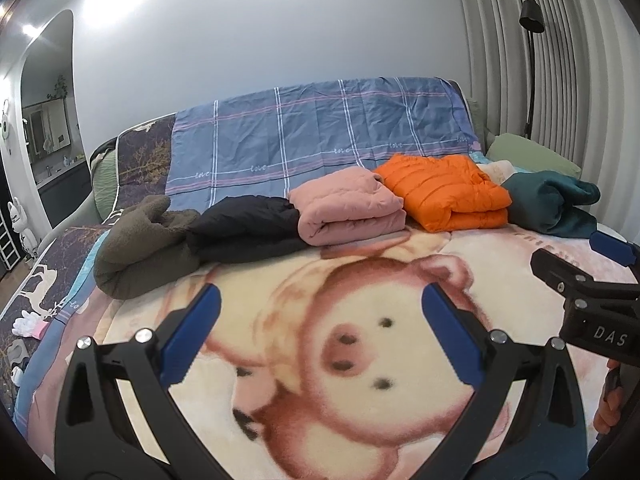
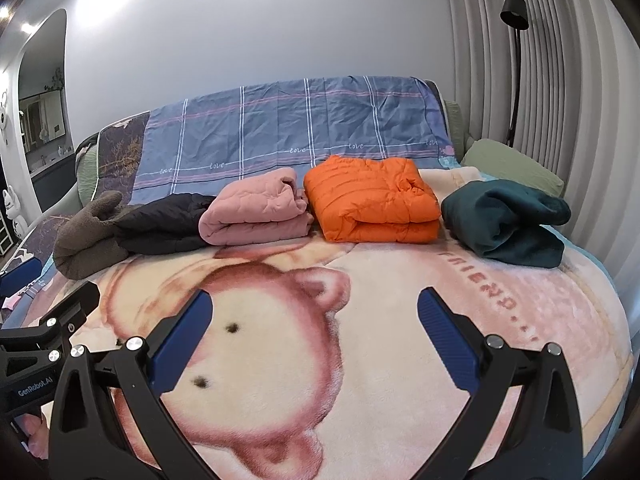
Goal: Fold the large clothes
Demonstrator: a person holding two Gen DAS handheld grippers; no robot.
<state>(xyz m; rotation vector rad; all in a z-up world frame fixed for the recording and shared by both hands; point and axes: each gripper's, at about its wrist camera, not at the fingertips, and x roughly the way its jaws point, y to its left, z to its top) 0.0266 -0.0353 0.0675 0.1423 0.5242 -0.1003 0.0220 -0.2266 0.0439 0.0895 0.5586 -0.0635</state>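
Folded clothes lie in a row at the back of the bed: a grey-brown fleece (image 1: 136, 248) (image 2: 86, 240), a black jacket (image 1: 244, 228) (image 2: 164, 224), a pink quilted one (image 1: 348, 208) (image 2: 256, 212), an orange puffer jacket (image 1: 448, 192) (image 2: 372, 204) and a dark teal fleece (image 1: 552, 204) (image 2: 508, 220). My left gripper (image 1: 320, 300) is open and empty above the pig-print blanket (image 1: 360, 360). My right gripper (image 2: 314, 308) is open and empty above the same blanket (image 2: 360, 360). It also shows at the right edge of the left wrist view (image 1: 592, 276).
A blue plaid sheet (image 1: 320, 132) (image 2: 288, 128) covers the headboard. A green pillow (image 1: 532, 156) (image 2: 512, 168) lies at the right. A black floor lamp (image 1: 532, 20) (image 2: 514, 12) stands by the ribbed wall. Small white things (image 1: 28, 326) lie at the bed's left edge.
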